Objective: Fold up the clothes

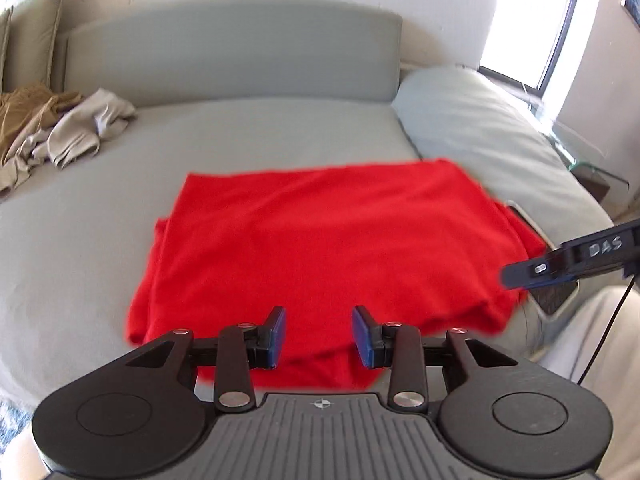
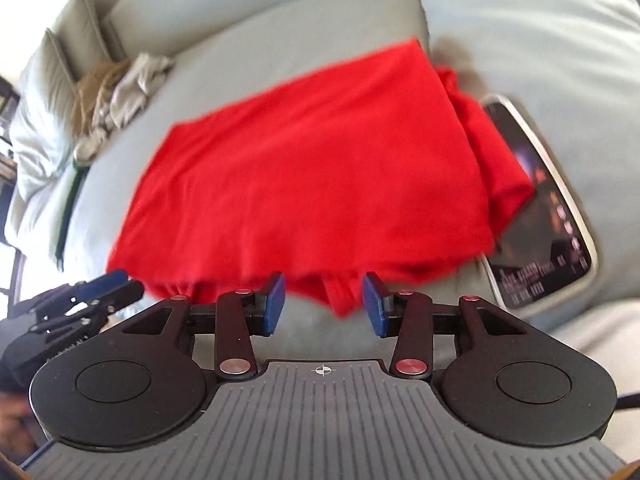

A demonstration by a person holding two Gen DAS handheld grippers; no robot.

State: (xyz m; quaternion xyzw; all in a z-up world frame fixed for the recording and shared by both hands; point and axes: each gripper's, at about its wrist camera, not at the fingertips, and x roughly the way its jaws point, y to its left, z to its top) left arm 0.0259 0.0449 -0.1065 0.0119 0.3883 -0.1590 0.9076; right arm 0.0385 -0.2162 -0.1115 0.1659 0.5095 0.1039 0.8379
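A red garment (image 1: 320, 248) lies folded into a rough rectangle on the grey sofa seat (image 1: 224, 132). In the right wrist view the red garment (image 2: 312, 176) shows a bunched corner hanging toward the near edge. My left gripper (image 1: 319, 338) hovers over the garment's near edge with its blue pads apart and nothing between them. My right gripper (image 2: 325, 306) is also open, just short of the bunched corner, which does not touch its pads. The right gripper (image 1: 560, 264) pokes in at the garment's right side in the left wrist view, and the left gripper (image 2: 92, 292) shows at the left of the right wrist view.
A heap of beige and tan clothes (image 1: 52, 128) lies at the seat's far left. A tablet (image 2: 544, 204) with a lit screen rests beside the garment's right edge, partly under it. A pale cushion (image 1: 488, 128) sits at the right, and a bright window (image 1: 532, 16) behind it.
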